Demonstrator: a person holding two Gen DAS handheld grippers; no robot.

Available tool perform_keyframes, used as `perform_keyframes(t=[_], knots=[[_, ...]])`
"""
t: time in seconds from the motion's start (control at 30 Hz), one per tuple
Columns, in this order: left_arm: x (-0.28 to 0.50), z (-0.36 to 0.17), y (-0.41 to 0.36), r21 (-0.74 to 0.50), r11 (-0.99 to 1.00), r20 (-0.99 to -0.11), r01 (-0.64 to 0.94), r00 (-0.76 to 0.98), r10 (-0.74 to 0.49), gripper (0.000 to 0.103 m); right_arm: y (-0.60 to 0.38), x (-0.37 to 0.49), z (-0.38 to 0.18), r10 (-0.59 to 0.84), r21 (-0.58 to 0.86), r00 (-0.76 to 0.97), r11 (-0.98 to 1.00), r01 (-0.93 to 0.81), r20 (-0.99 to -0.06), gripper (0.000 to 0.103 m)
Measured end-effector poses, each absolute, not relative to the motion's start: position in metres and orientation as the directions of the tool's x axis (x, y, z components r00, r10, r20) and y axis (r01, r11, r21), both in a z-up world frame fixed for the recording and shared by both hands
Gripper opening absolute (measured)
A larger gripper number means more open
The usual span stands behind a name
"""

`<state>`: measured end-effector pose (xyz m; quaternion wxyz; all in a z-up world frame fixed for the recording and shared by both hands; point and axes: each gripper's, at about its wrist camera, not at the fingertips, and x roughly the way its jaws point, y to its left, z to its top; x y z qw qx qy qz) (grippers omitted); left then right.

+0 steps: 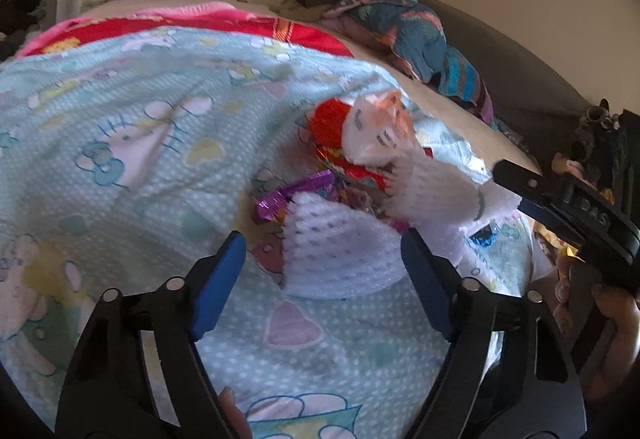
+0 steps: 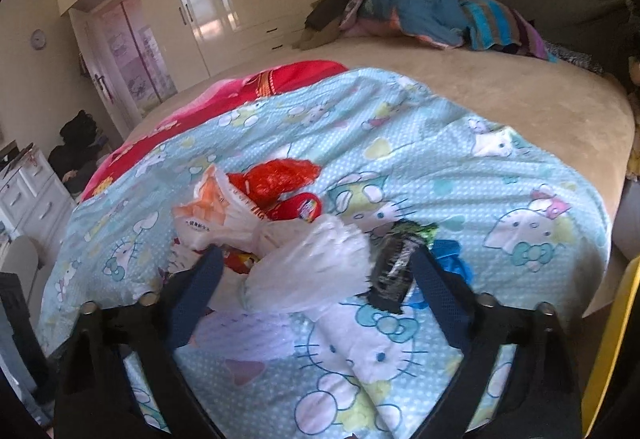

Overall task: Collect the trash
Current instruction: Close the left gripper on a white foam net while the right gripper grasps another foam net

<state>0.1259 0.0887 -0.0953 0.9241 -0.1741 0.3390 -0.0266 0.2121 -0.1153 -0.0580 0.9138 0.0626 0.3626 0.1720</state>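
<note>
Both grippers wide open, empty: left gripper (image 1: pixel 322 271) and right gripper (image 2: pixel 316 281) straddle the white plastic bag (image 2: pixel 308 275); purple wrapper (image 1: pixel 288 195) behind it.

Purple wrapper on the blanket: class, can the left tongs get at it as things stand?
Probably not directly. The left tongs are open, but a white plastic bag lies between their tips and covers part of the purple wrapper beyond it.

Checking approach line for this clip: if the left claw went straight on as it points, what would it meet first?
Most likely the white dotted plastic bag, lying between the open left claw fingers; depth is unclear.
</note>
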Motion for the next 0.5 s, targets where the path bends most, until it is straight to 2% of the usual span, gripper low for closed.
perform_keyframes(t=[0.07,0.13,0.27,0.33,0.37,0.5], knots=[[0.128,-0.099,0.087,-0.351,0.934,-0.621,-0.058,0.762,-0.186,0.061,-0.113,0.21,-0.061,0.369,0.235,0.67,0.929,-0.285,-0.644,0.06],[0.127,-0.103,0.086,-0.362,0.931,-0.628,-0.049,0.751,-0.204,0.054,-0.112,0.208,-0.062,0.387,0.237,0.665,0.921,-0.308,-0.639,0.053],[0.121,-0.101,0.082,-0.367,0.93,-0.617,-0.033,0.757,-0.217,0.037,-0.116,0.195,-0.06,0.409,0.234,0.674,0.911,-0.339,-0.616,0.034],[0.117,-0.099,0.081,-0.382,0.924,-0.609,-0.026,0.759,-0.231,0.032,-0.118,0.189,-0.056,0.415,0.233,0.68,0.908,-0.348,-0.604,0.029],[0.114,-0.098,0.081,-0.385,0.923,-0.605,-0.022,0.761,-0.234,0.026,-0.12,0.187,-0.055,0.416,0.232,0.683,0.908,-0.349,-0.6,0.027],[0.104,-0.087,0.077,-0.379,0.925,-0.583,0.019,0.771,-0.255,0.019,-0.127,0.176,-0.049,0.436,0.256,0.685,0.899,-0.354,-0.583,0.024]])
